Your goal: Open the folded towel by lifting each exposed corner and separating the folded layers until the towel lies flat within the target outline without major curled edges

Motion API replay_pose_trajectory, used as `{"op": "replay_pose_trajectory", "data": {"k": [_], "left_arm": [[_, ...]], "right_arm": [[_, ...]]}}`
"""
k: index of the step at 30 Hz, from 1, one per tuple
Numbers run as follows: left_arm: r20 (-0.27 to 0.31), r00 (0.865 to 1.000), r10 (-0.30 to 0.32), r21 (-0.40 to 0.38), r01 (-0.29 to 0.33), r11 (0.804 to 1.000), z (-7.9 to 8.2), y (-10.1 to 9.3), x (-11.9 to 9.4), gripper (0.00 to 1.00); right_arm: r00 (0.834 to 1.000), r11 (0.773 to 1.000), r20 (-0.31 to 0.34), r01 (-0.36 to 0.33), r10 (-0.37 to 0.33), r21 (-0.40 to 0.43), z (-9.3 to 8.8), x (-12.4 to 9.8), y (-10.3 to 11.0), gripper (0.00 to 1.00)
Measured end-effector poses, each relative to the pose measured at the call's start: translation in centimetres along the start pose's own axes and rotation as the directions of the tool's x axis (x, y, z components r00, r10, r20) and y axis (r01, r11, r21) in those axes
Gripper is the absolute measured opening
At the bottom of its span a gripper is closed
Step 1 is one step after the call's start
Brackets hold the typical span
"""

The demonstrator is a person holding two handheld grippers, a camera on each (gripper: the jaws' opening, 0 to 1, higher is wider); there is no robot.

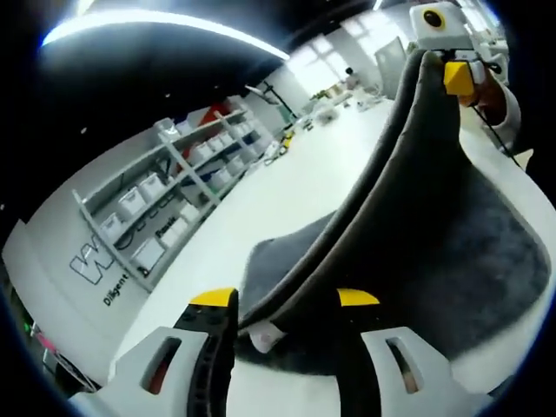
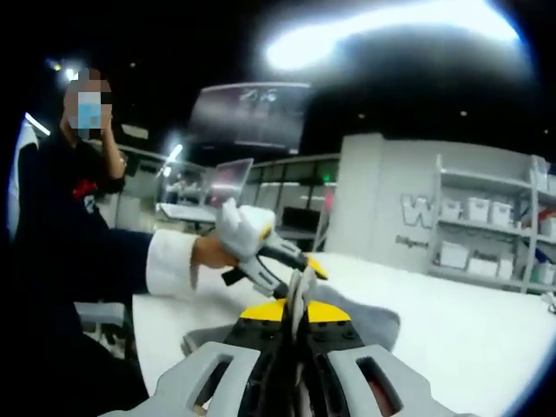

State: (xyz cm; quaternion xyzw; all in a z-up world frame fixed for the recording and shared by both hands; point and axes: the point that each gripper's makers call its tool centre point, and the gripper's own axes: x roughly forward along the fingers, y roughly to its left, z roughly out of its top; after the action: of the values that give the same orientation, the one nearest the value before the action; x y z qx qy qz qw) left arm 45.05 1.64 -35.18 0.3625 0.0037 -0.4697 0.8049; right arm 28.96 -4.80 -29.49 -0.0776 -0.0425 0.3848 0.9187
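A dark grey towel hangs stretched between both grippers above the white table. In the left gripper view my left gripper is shut on the towel's near edge, close to its white label. The towel rises in a taut band to my right gripper at the top right. In the right gripper view my right gripper is shut on a thin towel edge. Just beyond it, my left gripper, held by a white-gloved hand, pinches the same edge. Part of the towel lies on the table.
Metal shelving with white bins stands along the wall beyond the table, and shows again as shelving on the right. A person in dark clothes stands close at the table's left side. Desks with screens are further back.
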Motion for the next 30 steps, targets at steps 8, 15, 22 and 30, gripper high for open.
{"op": "replay_pose_trajectory", "data": {"k": [8,15,22,30], "left_arm": [[-0.009,1.0,0.002,0.093,-0.001,0.996,-0.7,1.0,1.9,0.18],[0.009,1.0,-0.011,0.093,0.01,0.996,0.1,1.7,2.3,0.16],[0.036,0.999,-0.018,0.099,0.015,0.995,1.6,2.3,3.0,0.1],[0.041,0.999,-0.021,0.109,0.016,0.994,3.5,2.3,4.5,0.08]], "right_arm": [[0.998,0.998,0.005,0.063,-0.063,0.01,-0.3,-0.8,-2.1,0.0],[0.988,0.988,-0.01,0.155,-0.155,0.0,-0.5,-1.4,-4.0,0.0],[0.964,0.963,0.005,0.267,-0.267,0.032,-0.9,-2.6,-5.1,0.0],[0.944,0.934,-0.003,0.328,-0.331,0.14,-1.3,-4.1,-6.4,0.0]]}}
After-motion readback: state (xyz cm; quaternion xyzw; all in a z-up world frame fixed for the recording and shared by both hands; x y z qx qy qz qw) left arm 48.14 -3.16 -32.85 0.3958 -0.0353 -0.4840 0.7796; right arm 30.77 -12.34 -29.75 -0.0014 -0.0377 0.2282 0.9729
